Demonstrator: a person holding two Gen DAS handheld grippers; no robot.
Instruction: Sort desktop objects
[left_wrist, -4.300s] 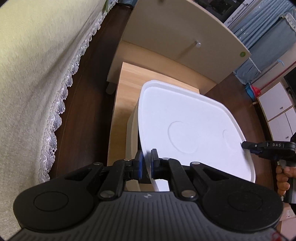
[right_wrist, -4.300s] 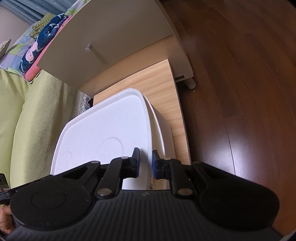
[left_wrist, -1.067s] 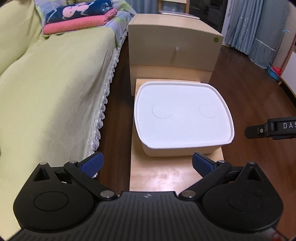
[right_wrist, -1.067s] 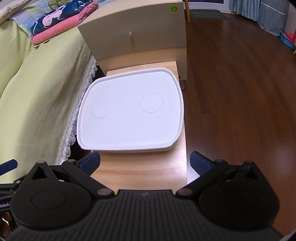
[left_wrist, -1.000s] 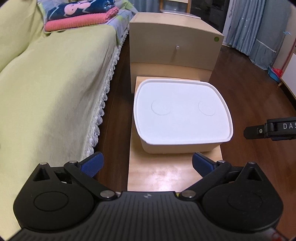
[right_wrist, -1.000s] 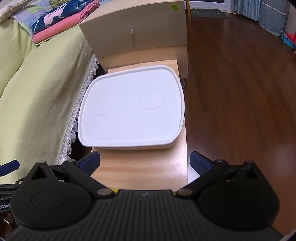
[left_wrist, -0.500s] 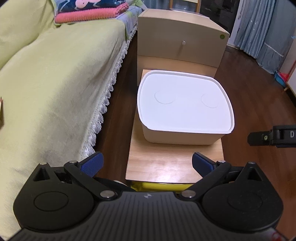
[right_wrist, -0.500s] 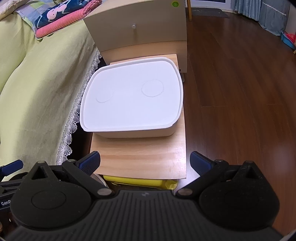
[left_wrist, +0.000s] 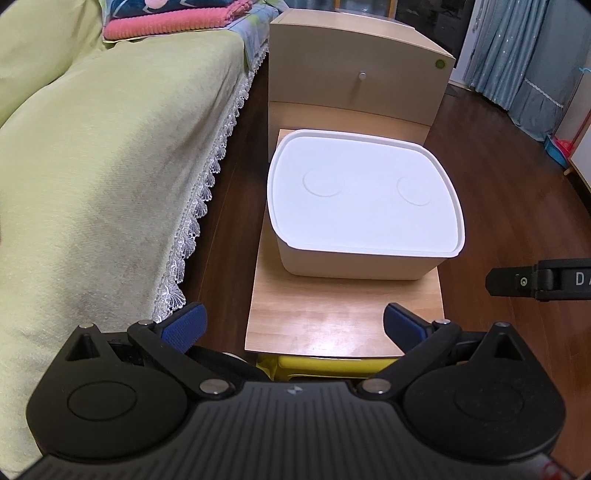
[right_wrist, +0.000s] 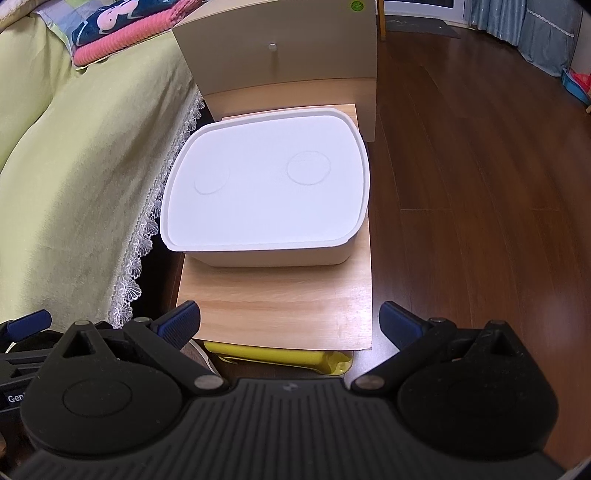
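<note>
Box (left_wrist: 364, 206), white with closed lid, lies ahead of both jaws, long axis crosswise. Left gripper (left_wrist: 294, 326) and right gripper (right_wrist: 290, 323) stand wide apart, holding nothing.

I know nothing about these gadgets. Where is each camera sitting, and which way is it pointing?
Left wrist view: mounted on the left gripper, looking forward and down at the white lidded box on the wooden table; its own open blue-tipped fingers show, plus the other gripper's black tip at right.
Right wrist view: mounted on the right gripper, facing the same box; its open fingers show.
Shared: box, table, green sofa cover, beige cabinet.
</note>
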